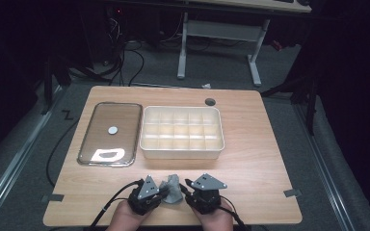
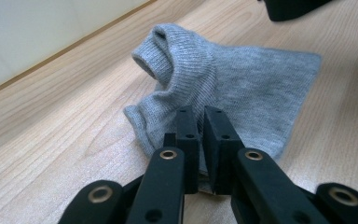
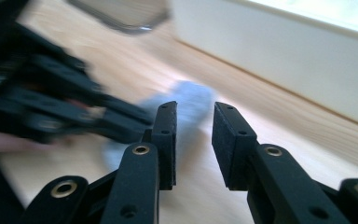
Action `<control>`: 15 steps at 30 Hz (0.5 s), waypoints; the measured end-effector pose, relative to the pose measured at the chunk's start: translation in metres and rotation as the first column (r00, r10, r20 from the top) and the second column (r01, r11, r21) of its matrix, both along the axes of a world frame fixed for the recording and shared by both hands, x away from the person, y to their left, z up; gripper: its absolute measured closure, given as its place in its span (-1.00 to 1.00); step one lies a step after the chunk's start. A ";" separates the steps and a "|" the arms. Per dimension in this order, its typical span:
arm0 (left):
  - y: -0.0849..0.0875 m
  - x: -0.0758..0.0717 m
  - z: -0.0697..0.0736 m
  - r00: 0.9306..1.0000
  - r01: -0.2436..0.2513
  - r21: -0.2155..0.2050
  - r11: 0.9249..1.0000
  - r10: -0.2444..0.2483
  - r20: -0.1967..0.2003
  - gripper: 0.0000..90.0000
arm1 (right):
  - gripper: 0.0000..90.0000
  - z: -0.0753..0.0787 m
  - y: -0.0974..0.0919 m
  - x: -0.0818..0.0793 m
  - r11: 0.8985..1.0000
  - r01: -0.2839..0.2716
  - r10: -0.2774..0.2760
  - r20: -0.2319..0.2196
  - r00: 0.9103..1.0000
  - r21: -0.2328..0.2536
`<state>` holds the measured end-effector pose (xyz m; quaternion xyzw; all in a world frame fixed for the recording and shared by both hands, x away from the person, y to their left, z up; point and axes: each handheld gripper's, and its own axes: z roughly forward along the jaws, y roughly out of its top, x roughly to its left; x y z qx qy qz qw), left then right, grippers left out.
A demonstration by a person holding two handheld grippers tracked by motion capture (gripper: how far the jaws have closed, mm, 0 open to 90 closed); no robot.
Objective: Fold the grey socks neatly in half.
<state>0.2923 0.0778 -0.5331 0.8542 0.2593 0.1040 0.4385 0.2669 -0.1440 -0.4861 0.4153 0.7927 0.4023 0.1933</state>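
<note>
A small grey sock (image 1: 172,188) lies crumpled on the wooden table near its front edge, between my two grippers. In the left gripper view the sock (image 2: 223,79) has its ribbed cuff raised at the far left, and my left gripper (image 2: 201,112) is shut on its near edge. In the high view the left gripper (image 1: 162,193) sits just left of the sock. My right gripper (image 1: 187,185) hovers just right of it. The right gripper view is blurred: the right gripper (image 3: 195,109) stands open, nothing between its pads, and the sock (image 3: 191,100) lies beyond them.
A white box (image 1: 182,151) divided into several compartments stands in the middle of the table. To its left lies a clear lid with a metal rim (image 1: 130,139) and a white disc (image 1: 112,130) on it. A round cable hole (image 1: 210,102) is at the back.
</note>
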 end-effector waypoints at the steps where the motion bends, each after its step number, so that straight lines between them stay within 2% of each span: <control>1: 0.000 0.000 0.000 1.000 0.003 0.002 1.000 -0.003 0.001 0.86 | 0.60 -0.002 -0.004 0.002 1.000 0.019 -0.020 -0.005 1.000 -0.009; 2: 0.000 0.000 0.000 1.000 0.003 0.004 1.000 -0.003 0.005 0.85 | 0.61 -0.006 -0.007 0.005 0.999 0.037 -0.038 -0.014 0.999 -0.018; 3: -0.001 -0.001 0.000 1.000 0.001 0.005 1.000 -0.001 0.010 0.84 | 0.63 -0.014 -0.008 0.008 0.998 0.047 -0.049 -0.049 0.998 -0.030; 6: -0.001 -0.001 0.000 1.000 0.002 0.005 1.000 -0.002 0.009 0.84 | 0.68 -0.021 -0.004 0.008 0.997 0.041 -0.044 -0.052 0.998 -0.058; 8: 0.000 -0.001 0.000 1.000 0.003 0.004 1.000 -0.003 0.008 0.84 | 0.79 -0.026 0.001 0.007 0.996 0.041 -0.045 -0.057 0.997 -0.076; 9: 0.000 -0.001 0.000 1.000 0.004 0.004 1.000 -0.004 0.006 0.83 | 0.91 -0.029 0.006 0.007 0.996 0.031 -0.037 -0.071 0.997 -0.080; 12: 0.000 0.000 0.000 1.000 0.007 0.002 1.000 -0.007 0.004 0.84 | 0.94 -0.031 0.011 0.006 0.997 0.008 -0.016 -0.092 0.996 -0.078; 15: 0.000 0.000 0.000 1.000 0.007 0.000 1.000 -0.007 0.000 0.84 | 1.00 -0.033 0.021 0.007 0.995 -0.043 0.033 -0.106 0.994 -0.088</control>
